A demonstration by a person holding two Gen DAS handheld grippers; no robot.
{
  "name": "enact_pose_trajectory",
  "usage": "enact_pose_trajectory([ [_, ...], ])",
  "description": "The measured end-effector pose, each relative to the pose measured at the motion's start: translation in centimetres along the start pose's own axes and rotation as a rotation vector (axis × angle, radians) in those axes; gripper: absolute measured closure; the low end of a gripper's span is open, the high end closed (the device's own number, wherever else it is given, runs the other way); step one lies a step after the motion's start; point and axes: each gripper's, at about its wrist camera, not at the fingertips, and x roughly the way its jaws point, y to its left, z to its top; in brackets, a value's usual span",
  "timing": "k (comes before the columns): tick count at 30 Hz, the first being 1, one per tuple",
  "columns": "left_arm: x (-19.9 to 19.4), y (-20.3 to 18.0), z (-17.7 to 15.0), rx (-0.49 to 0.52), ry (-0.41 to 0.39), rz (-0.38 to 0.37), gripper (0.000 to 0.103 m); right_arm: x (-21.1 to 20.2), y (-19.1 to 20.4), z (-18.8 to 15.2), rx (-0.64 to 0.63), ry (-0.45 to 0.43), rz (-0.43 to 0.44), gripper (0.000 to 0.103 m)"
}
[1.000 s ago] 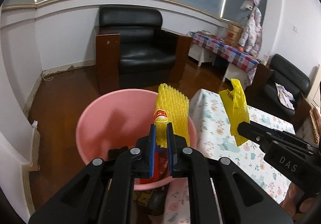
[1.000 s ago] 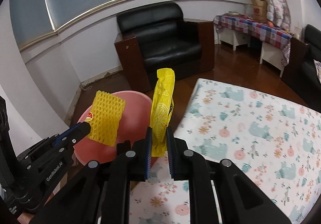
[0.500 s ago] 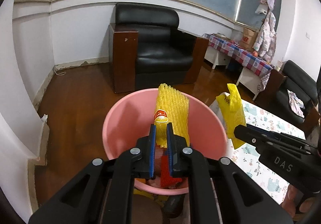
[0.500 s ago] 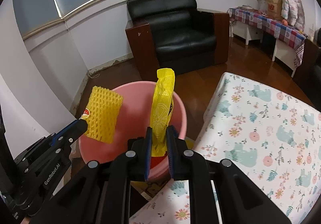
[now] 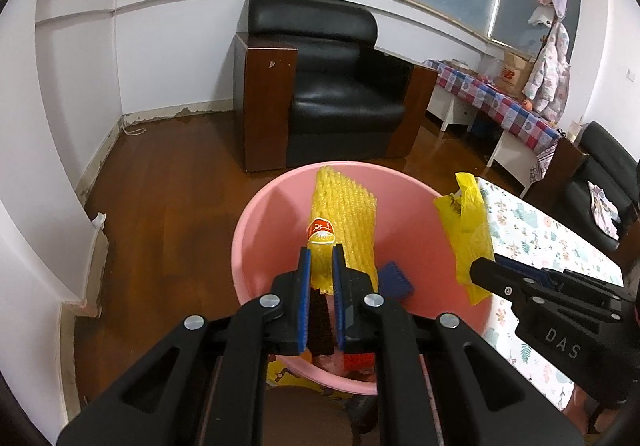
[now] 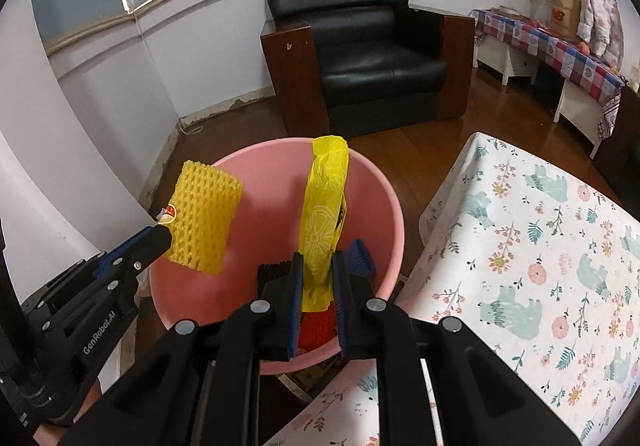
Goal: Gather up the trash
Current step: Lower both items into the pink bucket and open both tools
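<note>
1. Yellow foam net (image 5: 345, 224), with a red sticker, clamped upright in left gripper (image 5: 321, 256) above pink basin (image 5: 256, 214).
2. Yellow plastic bag (image 6: 325, 206) pinched in right gripper (image 6: 314, 266), over the same basin.
3. Floral tablecloth (image 6: 540, 246) just beside; black armchair (image 5: 340, 102) behind.

home living room: armchair (image 5: 340, 86), laundry (image 5: 546, 66)

The bottom of the pink basin (image 5: 256, 246) is mostly hidden behind the left tongs (image 5: 321, 258) and right tongs (image 6: 314, 266). Dark and red scraps below the tongs cannot be identified. The flowered surface (image 6: 540, 246) runs off frame right of the right tongs.
</note>
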Motion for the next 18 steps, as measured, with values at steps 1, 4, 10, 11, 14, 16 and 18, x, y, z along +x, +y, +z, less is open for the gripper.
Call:
enact_pose_trajectory([
  [1, 0.1, 0.1, 0.0, -0.002, 0.003, 0.003, 0.093, 0.2, 0.0, 0.0, -0.002, 0.004, 0.000, 0.089],
  [4, 0.5, -0.1, 0.0, -0.006, 0.012, 0.009, 0.093, 0.8, 0.2, 0.1, -0.006, 0.013, -0.001, 0.089],
  [10, 1.0, 0.0, 0.0, -0.012, 0.022, 0.008, 0.093, 1.7, 0.5, 0.3, -0.018, 0.021, -0.005, 0.089],
  [11, 1.0, 0.0, 0.0, -0.011, 0.024, 0.004, 0.093, 1.8, 0.6, 0.3, -0.019, 0.022, -0.006, 0.089],
  [14, 1.4, 0.4, 0.0, -0.019, 0.032, 0.000, 0.093, 2.2, 0.7, 0.4, -0.025, 0.024, -0.007, 0.089],
  [16, 1.7, 0.6, 0.1, -0.021, 0.043, -0.001, 0.093, 2.3, 0.8, 0.4, -0.025, 0.025, -0.007, 0.089],
  [18, 1.9, 0.5, 0.0, -0.017, 0.048, 0.001, 0.091, 2.4, 0.8, 0.5, -0.027, 0.026, -0.007, 0.089],
])
